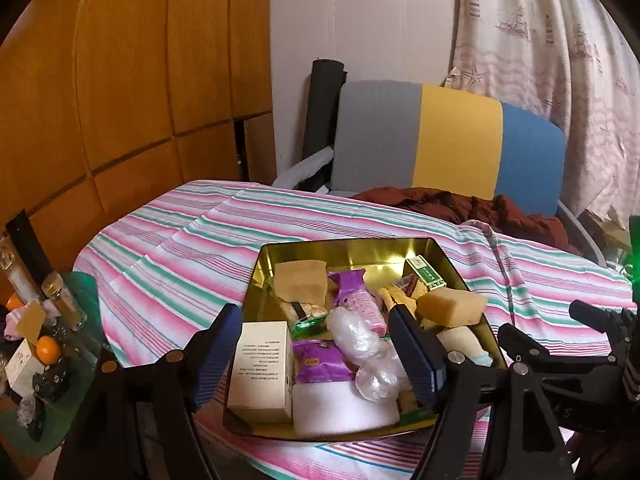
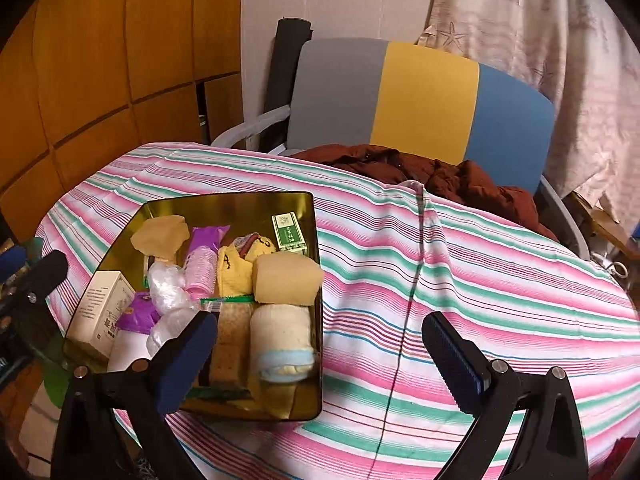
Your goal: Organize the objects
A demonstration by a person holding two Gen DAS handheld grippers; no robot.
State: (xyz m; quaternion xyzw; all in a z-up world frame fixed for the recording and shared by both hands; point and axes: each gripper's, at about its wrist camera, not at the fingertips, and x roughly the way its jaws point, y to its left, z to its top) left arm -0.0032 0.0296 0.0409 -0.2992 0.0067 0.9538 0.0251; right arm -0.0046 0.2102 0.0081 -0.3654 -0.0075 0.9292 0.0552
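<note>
near the tabletop's left edge, a gold tin (image 2: 308,240) sits packed with sponges, socks and snack packets; left gripper (image 1: 316,352) and right gripper (image 2: 320,356) fingers hang released, grasping nothing.

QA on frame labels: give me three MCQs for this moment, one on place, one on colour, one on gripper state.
1. Where is the small green-and-white box?
A. far corner of the gold tin
B. on the chair
C. on the striped cloth

2. Chair back's middle band colour?
A. red
B. yellow
C. black

3. Right gripper's jaws?
A. shut on a sponge
B. shut, empty
C. open, empty

Key: 1 A, the small green-and-white box lies in the gold tin by its far wall. 2 B, the chair back runs grey, yellow, blue. 3 C, the right gripper stands wide apart over the striped cloth.
</note>
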